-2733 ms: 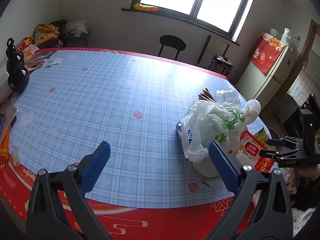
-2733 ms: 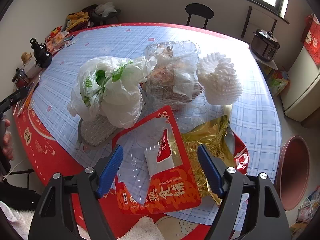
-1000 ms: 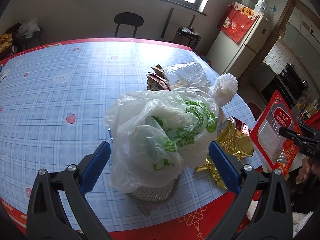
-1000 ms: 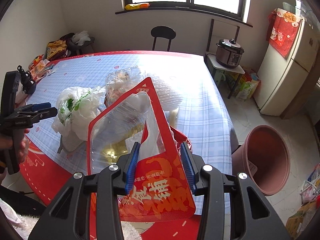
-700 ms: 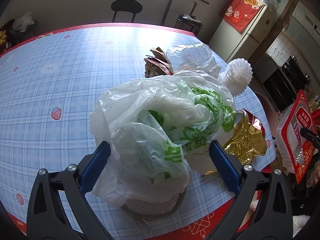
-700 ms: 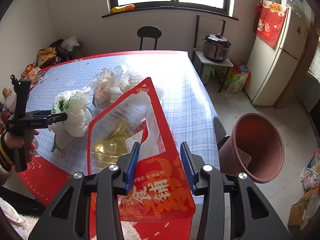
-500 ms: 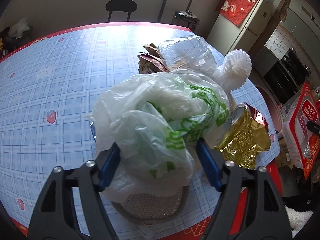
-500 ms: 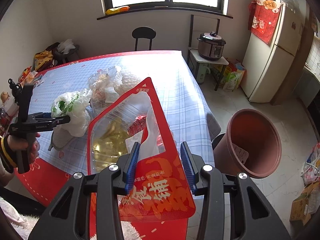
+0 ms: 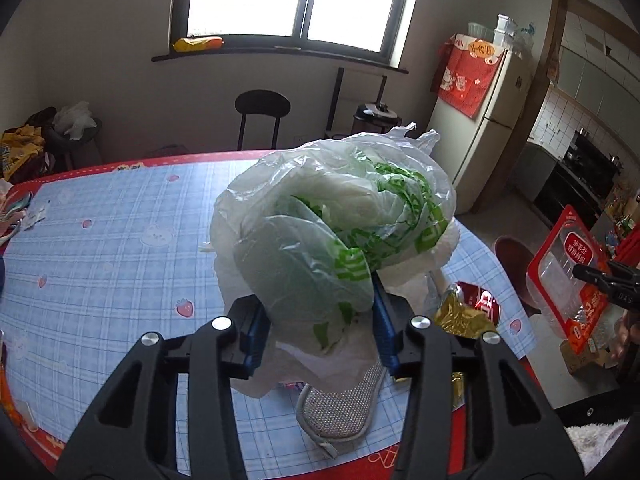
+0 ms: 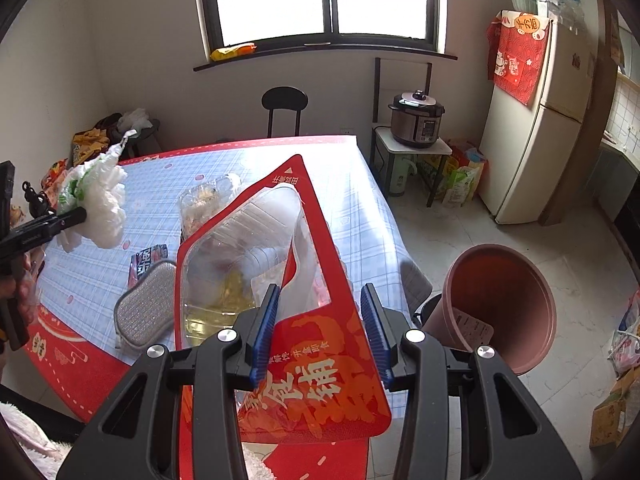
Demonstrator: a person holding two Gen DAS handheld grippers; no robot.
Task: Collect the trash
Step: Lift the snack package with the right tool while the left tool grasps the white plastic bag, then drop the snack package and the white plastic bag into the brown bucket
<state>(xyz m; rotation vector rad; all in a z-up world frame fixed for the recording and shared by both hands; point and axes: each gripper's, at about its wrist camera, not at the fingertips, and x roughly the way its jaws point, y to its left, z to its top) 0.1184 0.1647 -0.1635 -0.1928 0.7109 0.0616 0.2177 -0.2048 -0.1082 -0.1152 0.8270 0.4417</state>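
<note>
My left gripper (image 9: 318, 324) is shut on a crumpled white plastic bag with green print (image 9: 336, 220) and holds it above the table; it also shows in the right wrist view (image 10: 96, 196). My right gripper (image 10: 320, 328) is shut on a red food package with a clear window (image 10: 280, 280), held up off the table's right edge; the package also shows in the left wrist view (image 9: 568, 272). A brown trash bin (image 10: 500, 304) stands on the floor to the right of the table.
On the blue checked tablecloth (image 9: 100, 240) lie a grey scrubbing pad (image 10: 144, 308), a small purple wrapper (image 10: 146, 260), a clear plastic clamshell (image 10: 204, 200) and a gold and red foil wrapper (image 9: 468, 312). A black chair (image 10: 284, 108), a rice cooker (image 10: 416, 120) and a fridge (image 10: 536, 120) stand behind.
My left gripper closed on the plastic bag and lifted it off the grey pad. My right gripper moved the red package further right, towards the bin.
</note>
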